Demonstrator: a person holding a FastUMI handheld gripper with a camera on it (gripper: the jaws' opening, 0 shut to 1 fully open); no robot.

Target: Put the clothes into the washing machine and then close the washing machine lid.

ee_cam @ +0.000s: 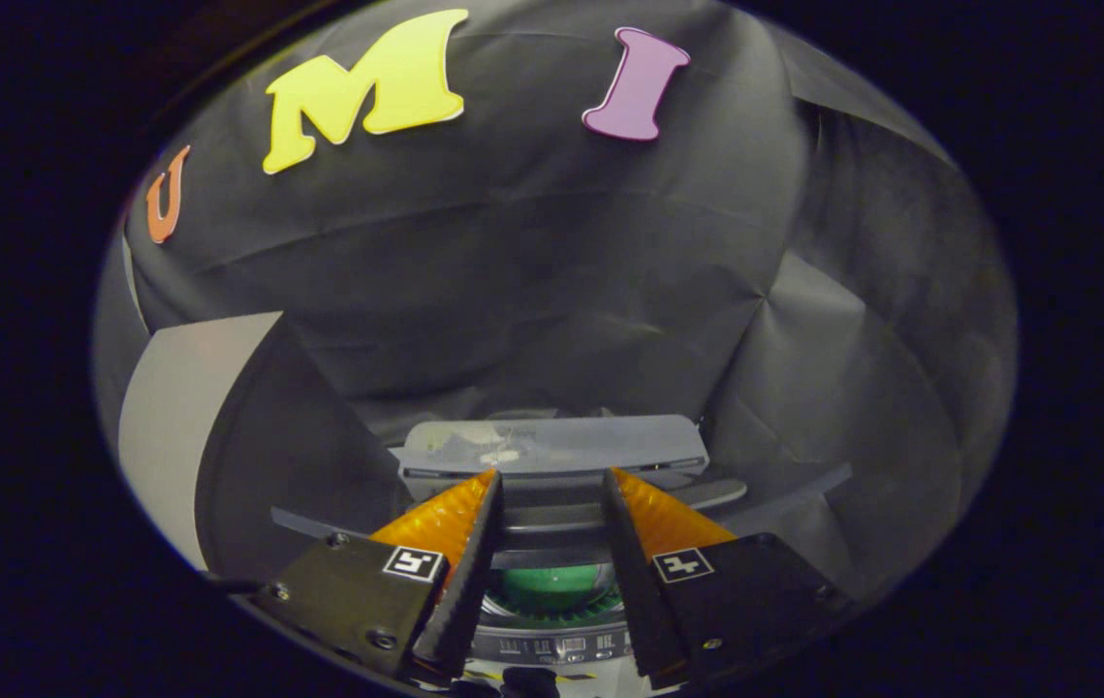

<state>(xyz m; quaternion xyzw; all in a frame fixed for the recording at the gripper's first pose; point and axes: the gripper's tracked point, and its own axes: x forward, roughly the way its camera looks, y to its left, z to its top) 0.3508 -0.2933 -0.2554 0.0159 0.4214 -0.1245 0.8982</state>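
A small grey washing machine [552,645] stands just below and ahead of my fingers, its control strip facing me. Its translucent grey lid [552,444] is swung up and back, lying beyond my fingertips. Down in the round opening between the fingers lies something green [552,584]; whether it is cloth I cannot tell. My gripper [552,475] hovers above the opening with its orange and black fingers [445,519] apart and nothing held between them. The fingertips sit level with the lid's front edge, not touching it as far as I can see.
Black cloth walls close in behind and to the right of the machine. A pale grey panel [173,427] stands to the left. A thin grey ledge [784,494] runs behind the machine on both sides.
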